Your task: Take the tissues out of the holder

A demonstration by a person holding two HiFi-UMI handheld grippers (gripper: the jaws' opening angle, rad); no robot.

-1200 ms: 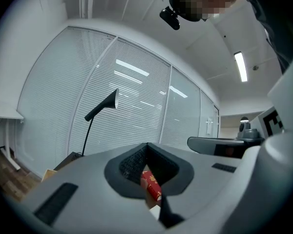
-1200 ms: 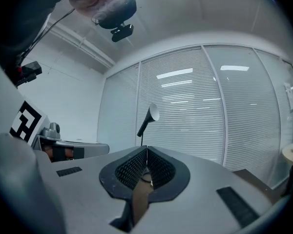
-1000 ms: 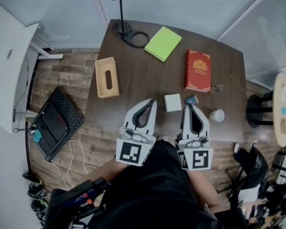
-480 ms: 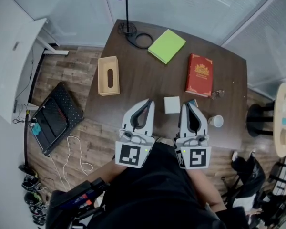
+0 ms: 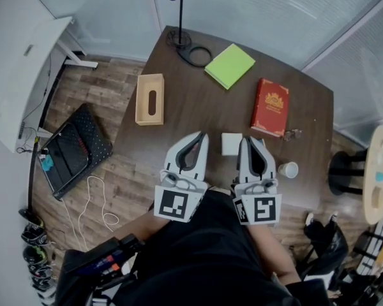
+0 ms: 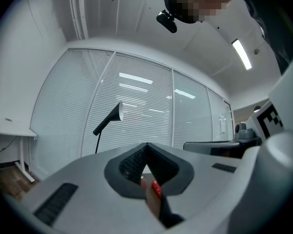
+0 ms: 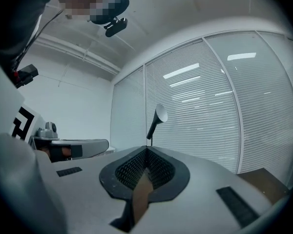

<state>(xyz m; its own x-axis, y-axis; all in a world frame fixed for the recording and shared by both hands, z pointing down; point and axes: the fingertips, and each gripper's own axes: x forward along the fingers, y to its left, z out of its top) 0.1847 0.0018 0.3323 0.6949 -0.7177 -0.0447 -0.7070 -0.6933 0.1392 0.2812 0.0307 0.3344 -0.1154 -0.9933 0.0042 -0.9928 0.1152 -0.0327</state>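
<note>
Over last second only my view swung; both tongs kept near table (image 5: pixel 198 107) front edge, so I judge no closer to tissues; wooden holder (image 5: pixel 150 99) at table's left side, slot dark, no tissue showing; left tongs (image 5: pixel 202 135) pinched together, empty, well apart from holder; white block (image 5: pixel 231 143) between tips; right tongs (image 5: pixel 250 140) closed tight, empty.

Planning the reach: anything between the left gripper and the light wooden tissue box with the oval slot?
Nothing. In the head view, only bare dark brown tabletop runs from the left gripper to the light wooden tissue box.
</note>
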